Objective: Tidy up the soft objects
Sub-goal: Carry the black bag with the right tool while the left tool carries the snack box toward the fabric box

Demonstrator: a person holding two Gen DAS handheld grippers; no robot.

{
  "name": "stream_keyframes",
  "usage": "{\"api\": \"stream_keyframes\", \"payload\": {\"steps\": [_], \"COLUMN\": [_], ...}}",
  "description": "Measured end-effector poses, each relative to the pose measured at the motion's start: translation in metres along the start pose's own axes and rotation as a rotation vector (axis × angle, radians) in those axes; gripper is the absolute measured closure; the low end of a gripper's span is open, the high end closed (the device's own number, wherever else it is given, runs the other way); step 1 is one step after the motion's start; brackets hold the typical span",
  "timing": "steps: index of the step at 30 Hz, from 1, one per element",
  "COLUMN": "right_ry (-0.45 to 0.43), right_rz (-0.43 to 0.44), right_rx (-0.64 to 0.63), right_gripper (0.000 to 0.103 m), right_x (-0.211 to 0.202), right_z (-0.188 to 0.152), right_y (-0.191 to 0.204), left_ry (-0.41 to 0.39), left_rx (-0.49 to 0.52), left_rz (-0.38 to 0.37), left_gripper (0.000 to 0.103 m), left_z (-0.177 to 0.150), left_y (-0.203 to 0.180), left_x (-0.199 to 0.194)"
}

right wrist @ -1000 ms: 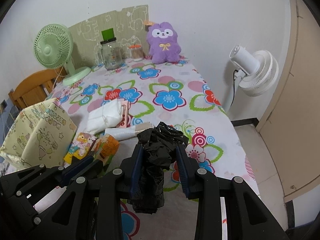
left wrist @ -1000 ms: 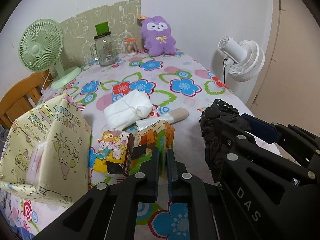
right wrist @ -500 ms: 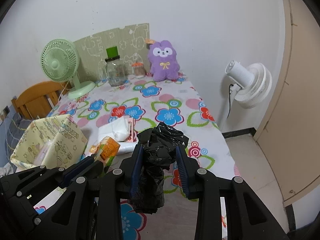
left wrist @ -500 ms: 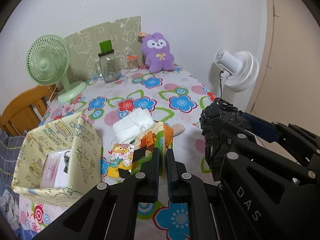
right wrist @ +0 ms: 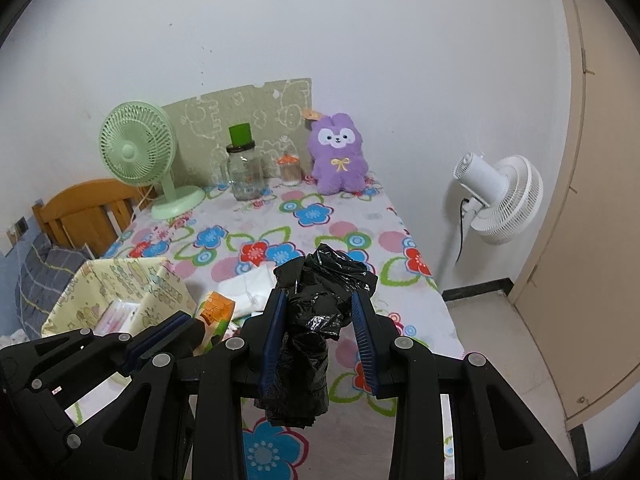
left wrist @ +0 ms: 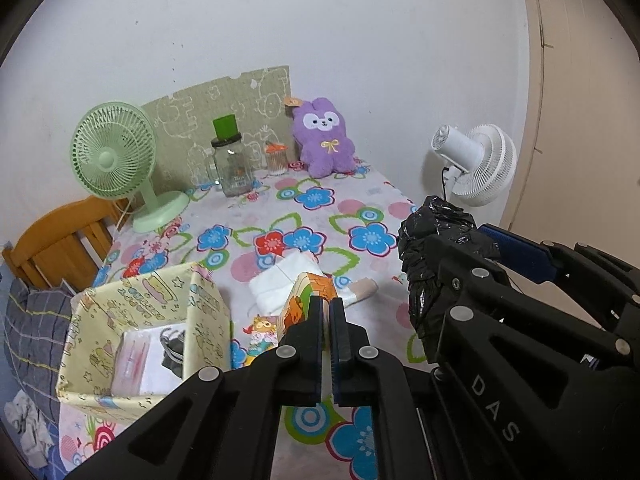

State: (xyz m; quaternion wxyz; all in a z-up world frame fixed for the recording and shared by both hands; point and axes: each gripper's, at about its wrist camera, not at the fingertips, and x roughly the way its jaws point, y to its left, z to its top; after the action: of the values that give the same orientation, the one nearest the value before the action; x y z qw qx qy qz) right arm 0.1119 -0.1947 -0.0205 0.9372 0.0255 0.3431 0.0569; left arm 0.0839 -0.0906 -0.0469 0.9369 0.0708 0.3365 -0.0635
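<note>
Above the floral table (right wrist: 400, 216), a crumpled black plastic bag (right wrist: 316, 312) is pinched in the right gripper (right wrist: 320, 340). Left gripper (left wrist: 326, 344) nearly closed on an orange carton (left wrist: 308, 296). Both seem mid-carry; next, lowering into the yellow box (left wrist: 208, 312).

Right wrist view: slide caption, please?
Right gripper clamps a crumpled black plastic bag above the floral tablecloth.

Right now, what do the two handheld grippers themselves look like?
Both the left gripper and the right gripper are matte black linkage frames with silver round rivets and blue ribbed finger pads. White letters "DAS" mark the right one's arm. No cables or sleeves show.
</note>
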Motion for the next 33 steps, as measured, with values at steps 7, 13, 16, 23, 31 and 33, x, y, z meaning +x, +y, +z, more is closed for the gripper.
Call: {"api": "stream_keyframes", "payload": {"steps": [7, 13, 16, 23, 31, 33], "right_ry": [-0.01, -0.013, -0.019, -0.035, -0.035, -0.04], "right_rz": [0.013, 0.024, 0.032, 0.058, 0.094, 0.101], "right_rx": [-0.003, -0.01, -0.016, -0.032, -0.058, -0.065], "right_gripper": [0.065, 0.065, 0.065, 0.065, 0.066, 0.066], "right_x": [-0.001, 0.001, 0.001, 0.002, 0.008, 0.009], "right_z": [0.004, 0.009, 0.013, 0.023, 0.034, 0.037], "right_y": [0.006, 0.014, 0.021, 0.04, 0.071, 0.077], "left_ry": [-0.009, -0.019, -0.024, -0.045, -0.047, -0.052], "left_rx": [-0.003, -0.004, -0.004, 0.0, -0.025, -0.033], "left_rz": [0.009, 0.023, 0.031, 0.068, 0.094, 0.103], "left_gripper": [0.103, 0.103, 0.103, 0.103, 0.103, 0.103], "left_z": [0.002, 0.006, 0.008, 0.015, 0.018, 0.02], "left_y": [0.006, 0.014, 0.02, 0.043, 0.072, 0.08], "left_x": [-0.002, -0.005, -0.006, -0.011, -0.013, -0.015]}}
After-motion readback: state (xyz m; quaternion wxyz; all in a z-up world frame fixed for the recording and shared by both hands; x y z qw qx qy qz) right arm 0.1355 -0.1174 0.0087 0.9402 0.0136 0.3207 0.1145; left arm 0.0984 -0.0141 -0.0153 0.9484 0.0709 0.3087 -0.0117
